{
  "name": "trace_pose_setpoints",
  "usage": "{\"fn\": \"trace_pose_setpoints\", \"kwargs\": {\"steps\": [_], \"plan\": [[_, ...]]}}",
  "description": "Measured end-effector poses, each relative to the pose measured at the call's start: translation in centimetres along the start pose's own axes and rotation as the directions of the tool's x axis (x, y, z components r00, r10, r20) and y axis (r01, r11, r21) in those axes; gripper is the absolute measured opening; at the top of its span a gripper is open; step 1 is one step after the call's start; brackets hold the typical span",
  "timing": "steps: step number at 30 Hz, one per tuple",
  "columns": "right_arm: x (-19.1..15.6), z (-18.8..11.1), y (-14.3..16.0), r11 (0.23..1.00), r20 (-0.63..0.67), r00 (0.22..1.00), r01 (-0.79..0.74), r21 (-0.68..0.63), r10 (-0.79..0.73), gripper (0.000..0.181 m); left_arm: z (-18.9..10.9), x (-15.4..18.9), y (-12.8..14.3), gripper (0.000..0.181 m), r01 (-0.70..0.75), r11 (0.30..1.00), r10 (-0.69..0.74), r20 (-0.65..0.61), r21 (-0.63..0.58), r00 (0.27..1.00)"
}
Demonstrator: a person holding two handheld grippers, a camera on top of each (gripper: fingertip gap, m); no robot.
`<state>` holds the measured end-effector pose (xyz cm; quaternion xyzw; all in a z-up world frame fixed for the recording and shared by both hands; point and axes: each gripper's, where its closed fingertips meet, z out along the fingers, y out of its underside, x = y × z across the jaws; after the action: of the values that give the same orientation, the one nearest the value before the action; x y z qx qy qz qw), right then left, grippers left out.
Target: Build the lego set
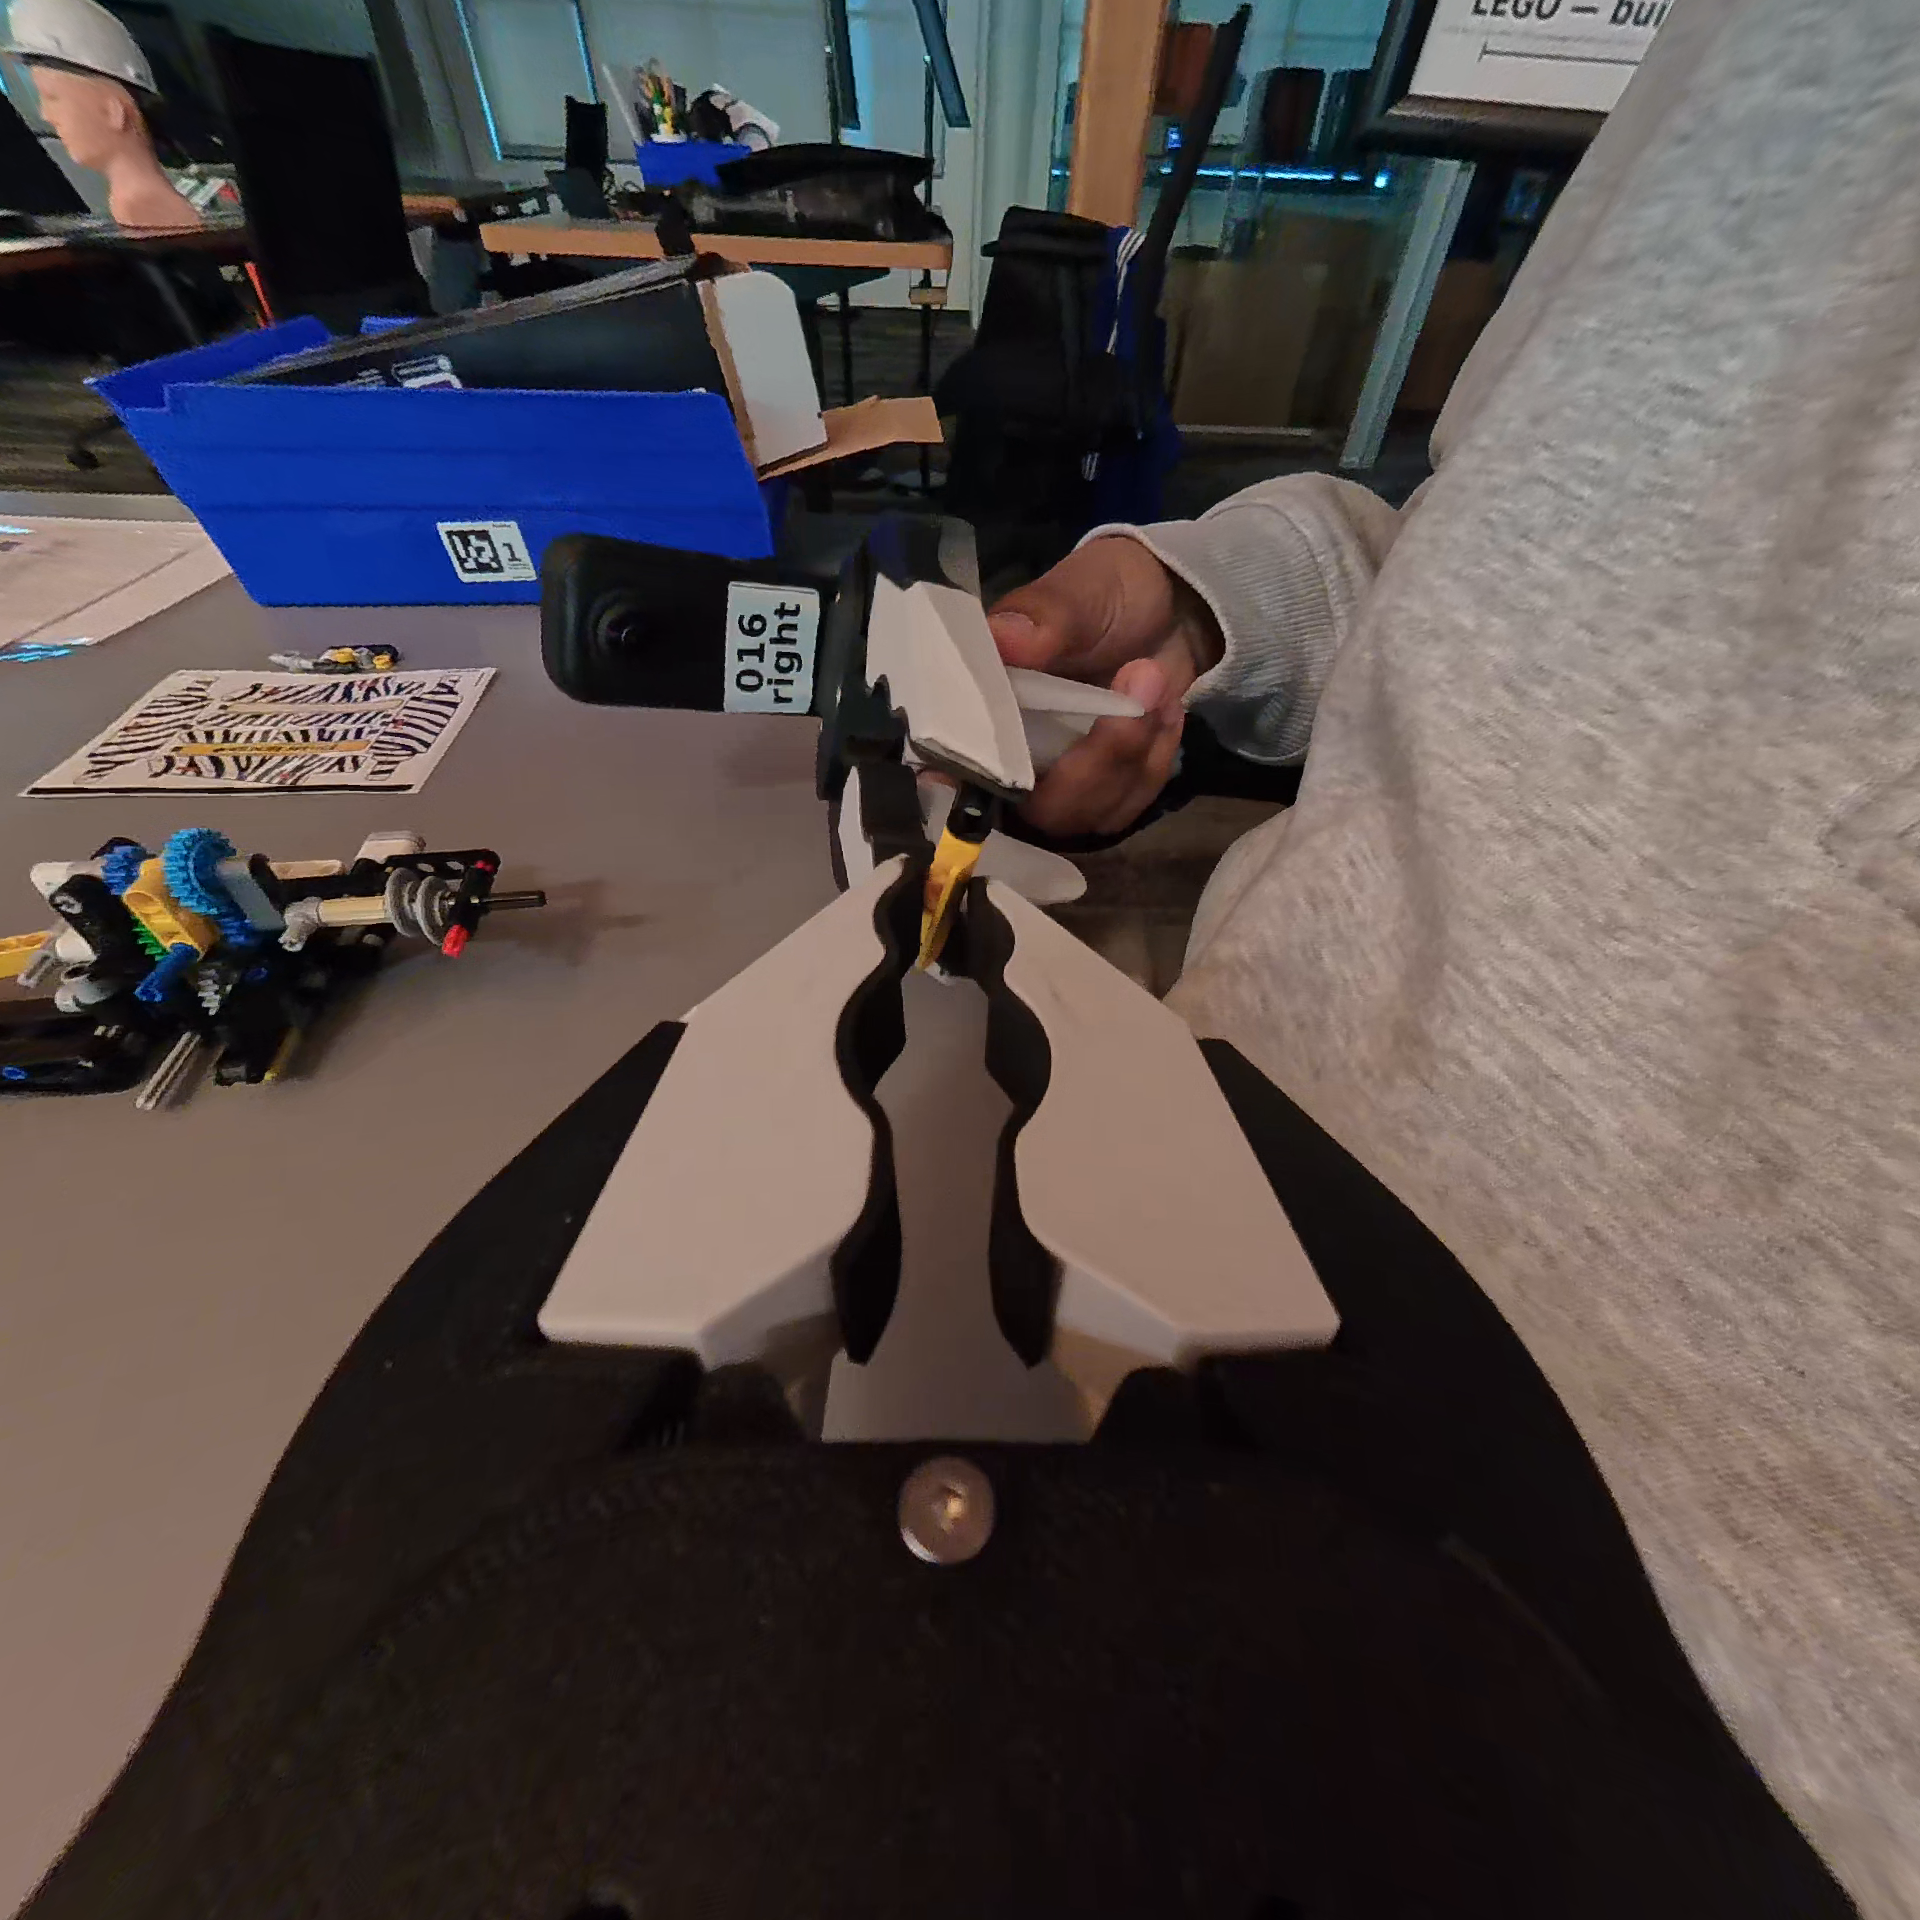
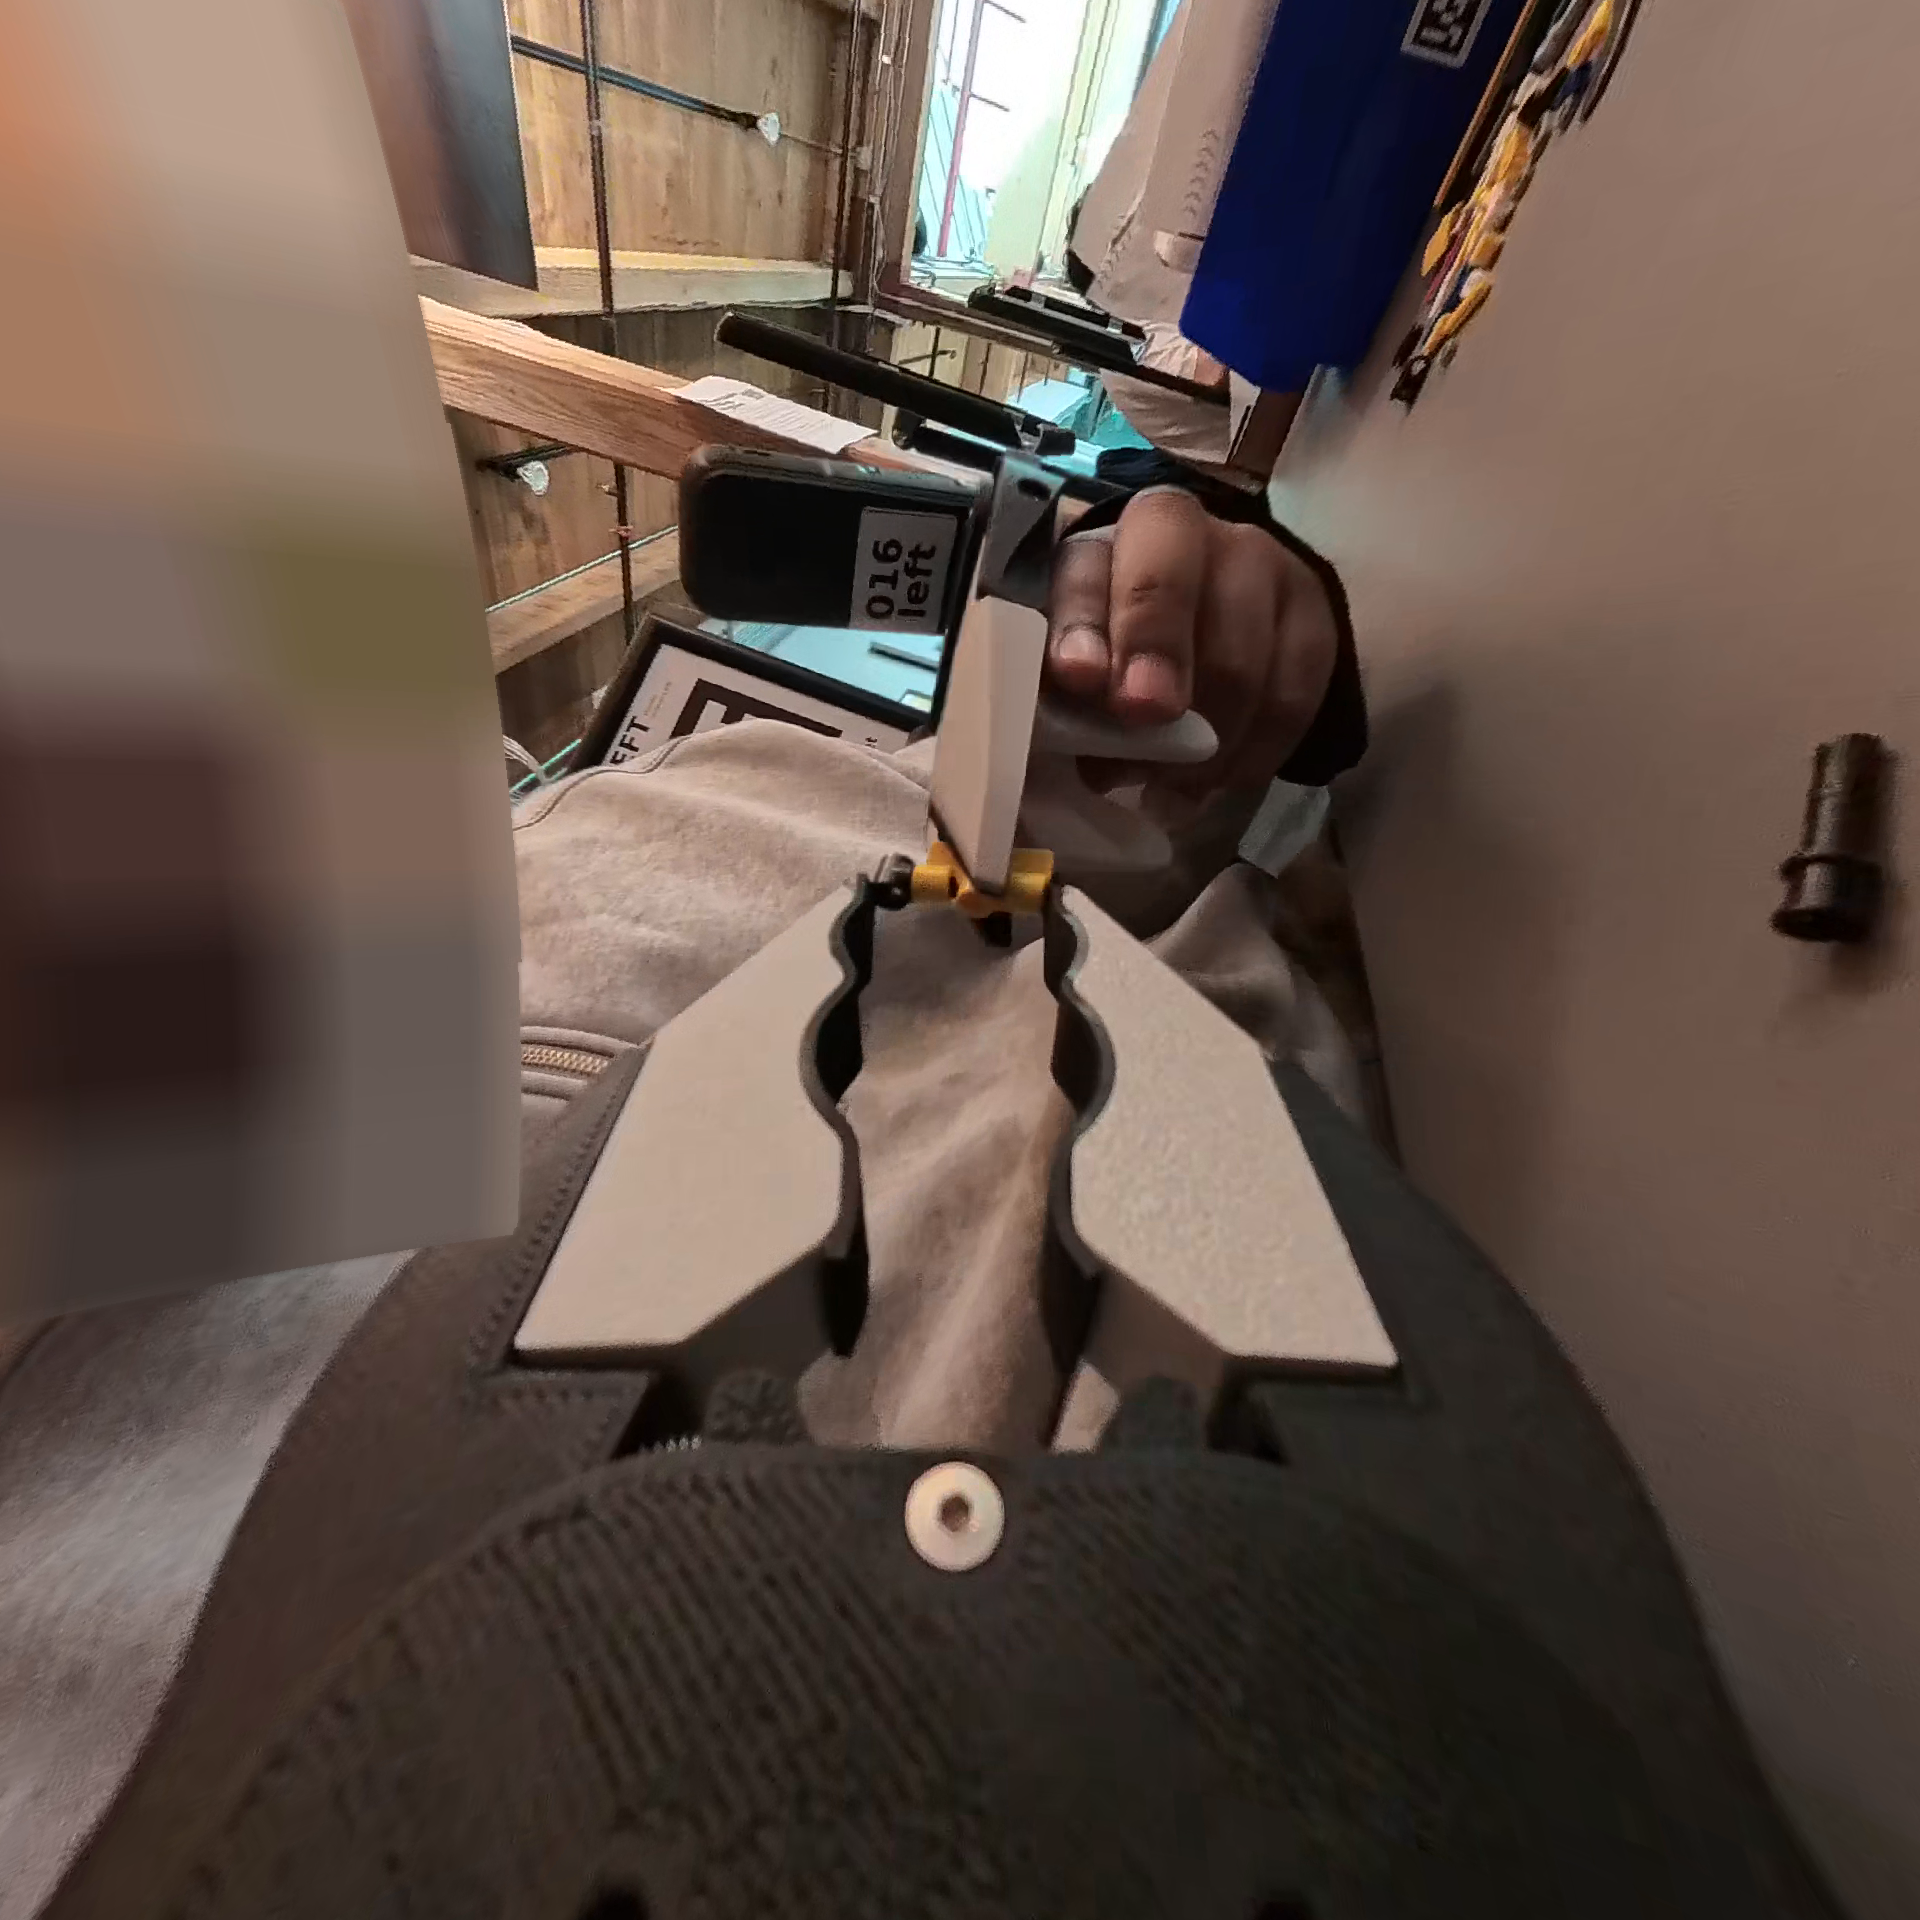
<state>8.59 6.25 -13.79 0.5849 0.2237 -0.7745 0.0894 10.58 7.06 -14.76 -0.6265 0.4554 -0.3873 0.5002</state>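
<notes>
My left gripper (image 1: 940,899) is shut on a small yellow lego piece (image 1: 948,883) and holds it in the air over the table edge, near a person's grey sweatshirt. A black pin (image 1: 971,821) sticks out of the piece's top. My right gripper (image 2: 961,904) meets it from the side, with one jaw tip on the black pin (image 2: 891,871) and the other on the far end of the yellow piece (image 2: 1023,868). A partly built lego model (image 1: 239,935), black with blue gears and yellow parts, lies on the grey table (image 1: 623,1039) to the left.
A striped sticker sheet (image 1: 270,732) and a few small loose parts (image 1: 338,657) lie behind the model. A blue bin (image 1: 447,488) holding a cardboard box stands at the back. A loose black pin (image 2: 1829,842) lies on the table. The person's torso (image 1: 1558,935) is close on the right. My two grippers' fingertips are within a few centimetres of each other. Both grippers' tips are roughly 20 centimeters from the partly built lego model (image 1: 239,935).
</notes>
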Motion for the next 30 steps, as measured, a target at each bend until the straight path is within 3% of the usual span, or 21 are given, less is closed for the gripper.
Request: {"fn": "trace_pose_setpoints", "kwargs": {"steps": [9, 10, 12, 14, 16, 19, 21, 22, 26, 30], "plan": [[0.0, 0.0, 0.0, 1.0, 0.026, 0.999, -0.03, 0.009, 0.03, 0.031, 0.0, -0.2, 0.0, 0.006, 0.031, 0.999, -0.031, 0.023, 0.014, 0.999], [0.1, -0.1, -0.1, 1.0, 0.012, 1.0, -0.01, 0.011, 0.01, 0.025, -0.2, -0.8, -0.2, 0.005, 0.057, 0.998, -0.058, 0.046, 0.031, 0.997], [0.0, -0.7, -0.7, 0.998, -0.021, 0.998, 0.056, 0.04, -0.055, 0.037, -1.0, -1.9, -0.5, 0.005, 0.146, 0.988, -0.15, 0.062, 0.059, 0.987], [0.2, -1.7, -1.6, 0.982, -0.108, 0.979, 0.179, 0.068, -0.171, 0.028, -1.9, -3.6, -0.6, 0.004, 0.243, 0.965, -0.252, 0.096, 0.094, 0.963], [1.7, -3.2, -2.6, 0.924, -0.324, 0.879, 0.381, 0.035, -0.35, 0.023, -2.6, -5.1, -0.2, 0.004, 0.332, 0.937, -0.344, 0.125, 0.11, 0.931], [4.2, -5.7, -3.8, 0.771, -0.621, 0.531, 0.604, -0.199, -0.576, 0.017, -3.0, -6.2, 0.4, 0.004, 0.418, 0.9, -0.432, 0.129, 0.124, 0.893], [5.3, -6.5, -4.2, 0.671, -0.681, 0.307, 0.646, -0.365, -0.665, 0.013, -2.9, -6.3, 0.9, 0.004, 0.456, 0.882, -0.469, 0.117, 0.121, 0.876], [5.7, -6.5, -4.2, 0.635, -0.682, 0.231, 0.643, -0.428, -0.693, 0.011, -2.9, -6.3, 1.0, 0.004, 0.468, 0.876, -0.48, 0.109, 0.118, 0.87], [8.1, -6.4, -3.5, 0.57, -0.645, 0.085, 0.564, -0.597, -0.759, 0.016, -2.6, -6.2, 1.4, 0.004, 0.502, 0.858, -0.511, 0.083, 0.11, 0.856], [9.0, -6.1, -3.6, 0.531, -0.612, 0.029, 0.531, -0.66, -0.79, 0.017, -2.6, -6.2, 1.5, 0.004, 0.527, 0.842, -0.536, 0.064, 0.113, 0.842]]}}
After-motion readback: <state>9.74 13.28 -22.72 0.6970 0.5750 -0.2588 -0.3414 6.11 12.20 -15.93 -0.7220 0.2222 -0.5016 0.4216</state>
